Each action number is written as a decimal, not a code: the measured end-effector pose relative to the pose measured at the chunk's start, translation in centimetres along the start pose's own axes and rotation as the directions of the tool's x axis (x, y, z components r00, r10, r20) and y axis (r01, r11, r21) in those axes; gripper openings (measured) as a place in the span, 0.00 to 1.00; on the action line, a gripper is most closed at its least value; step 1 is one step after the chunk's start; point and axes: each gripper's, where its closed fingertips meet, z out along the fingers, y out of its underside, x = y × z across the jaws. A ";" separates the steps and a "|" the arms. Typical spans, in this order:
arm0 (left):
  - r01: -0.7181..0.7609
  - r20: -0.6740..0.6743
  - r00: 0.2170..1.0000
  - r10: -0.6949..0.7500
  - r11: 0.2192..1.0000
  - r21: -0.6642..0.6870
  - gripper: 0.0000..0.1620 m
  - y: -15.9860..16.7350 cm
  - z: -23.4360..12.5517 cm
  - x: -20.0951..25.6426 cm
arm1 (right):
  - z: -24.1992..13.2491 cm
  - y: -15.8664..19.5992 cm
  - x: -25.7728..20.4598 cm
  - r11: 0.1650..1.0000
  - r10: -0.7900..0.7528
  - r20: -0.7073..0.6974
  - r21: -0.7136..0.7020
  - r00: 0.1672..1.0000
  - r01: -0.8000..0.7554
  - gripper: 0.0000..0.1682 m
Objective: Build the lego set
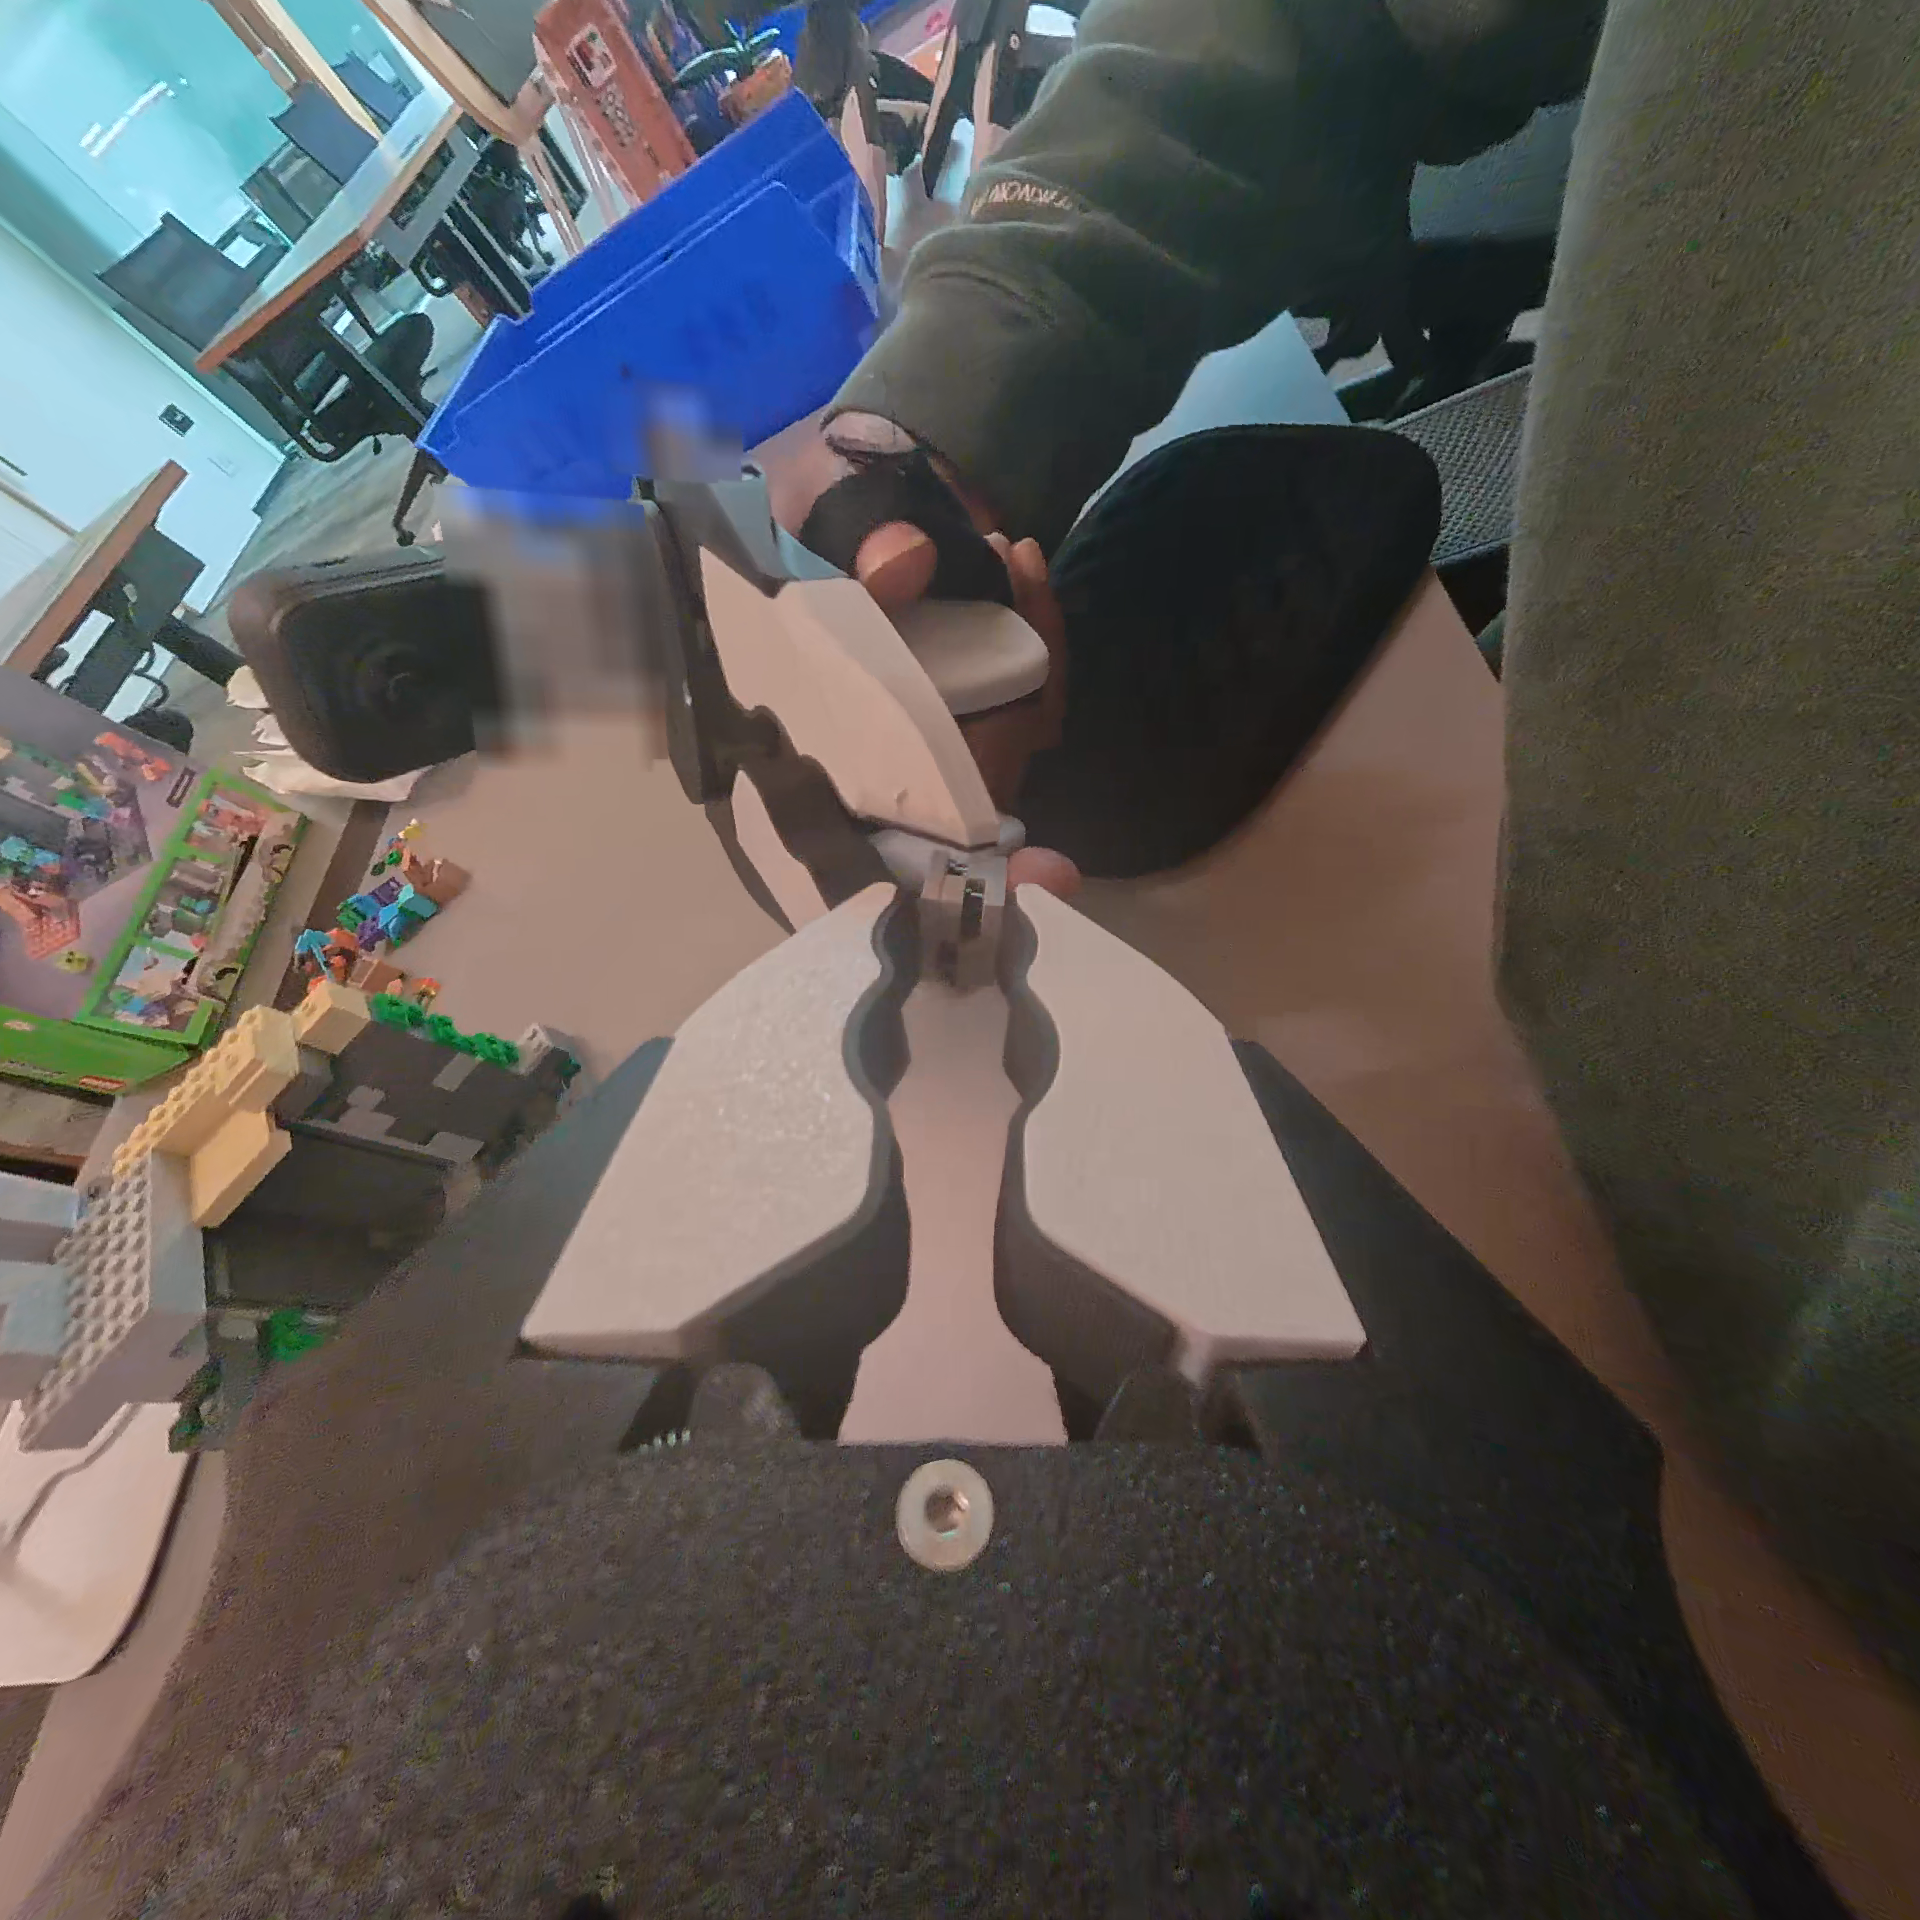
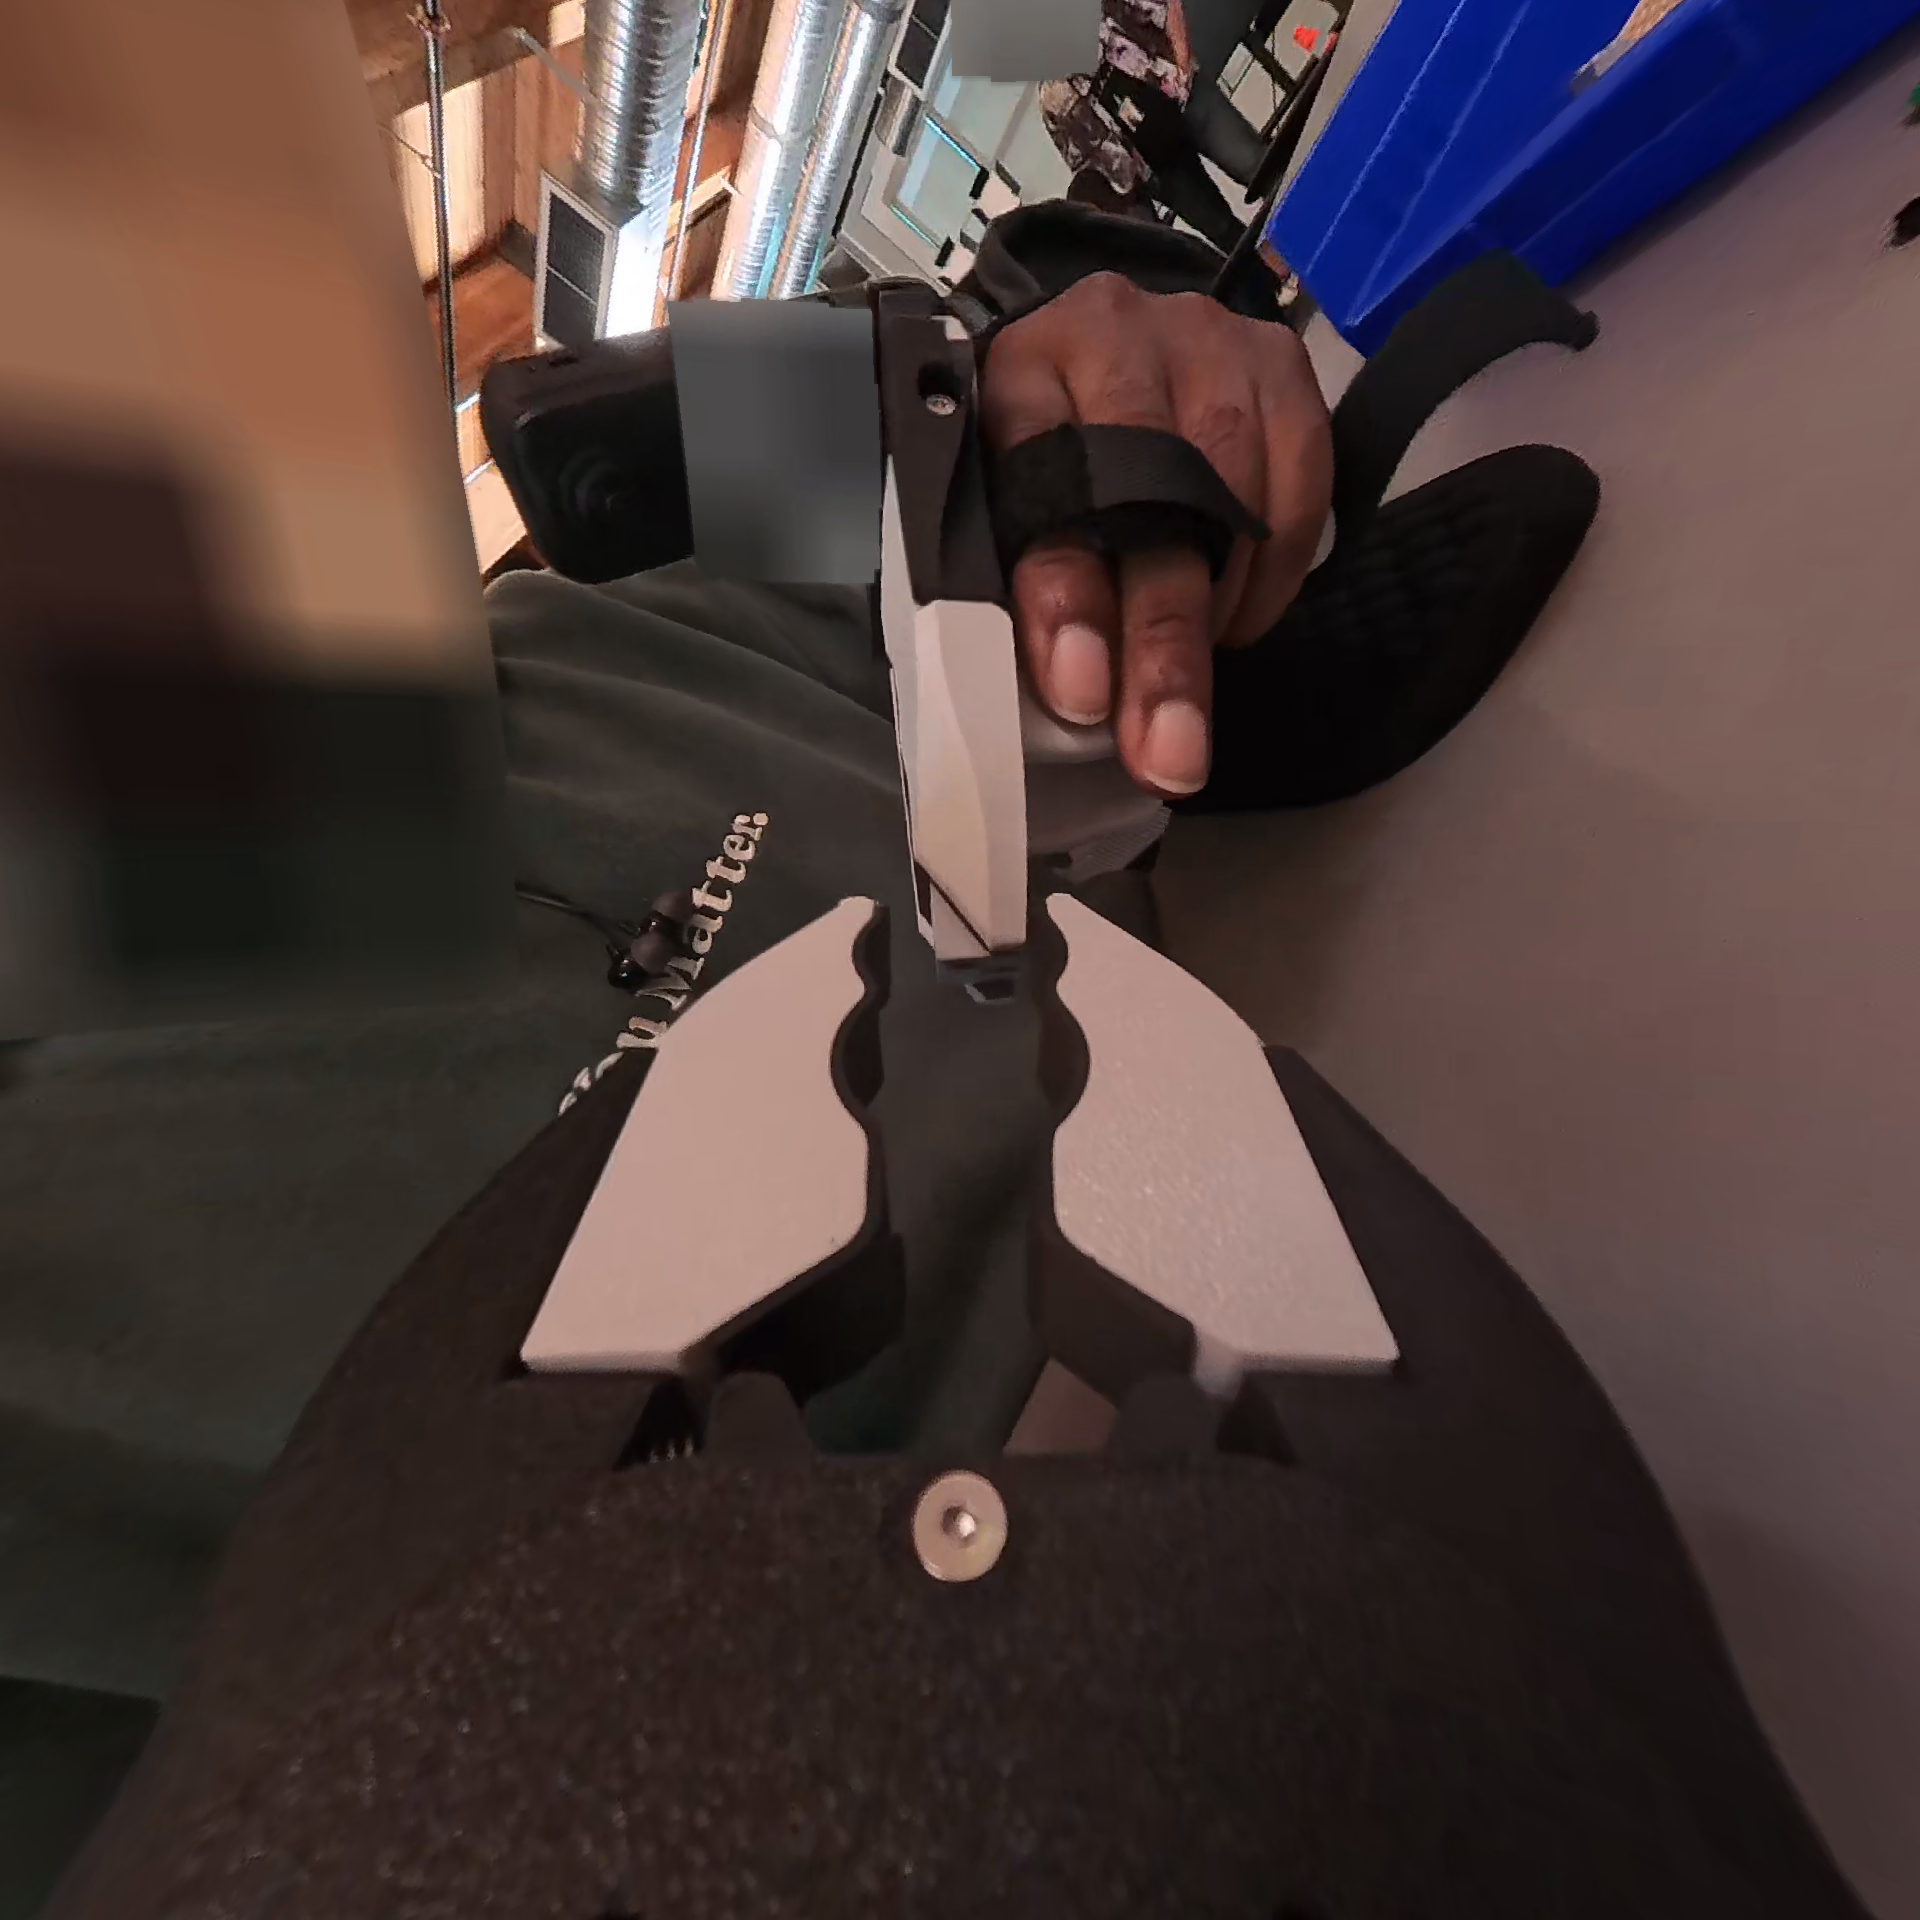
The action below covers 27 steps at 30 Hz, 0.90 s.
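Between both tongs [image 1: 961,914], grey piece [image 1: 961,920]

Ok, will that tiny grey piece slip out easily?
Maybe. The grey piece looks tiny beside the left gripper, so probably light and easy to flick away. It looks like smooth hard plastic, so likely stiff and a bit slippery.
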 end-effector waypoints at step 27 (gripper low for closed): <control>0.469 0.538 0.652 -0.535 0.842 0.268 0.00 9.5 -5.6 -12.6 | -22.1 -0.6 4.2 0.776 -0.597 -0.789 -0.524 0.141 0.351 0.10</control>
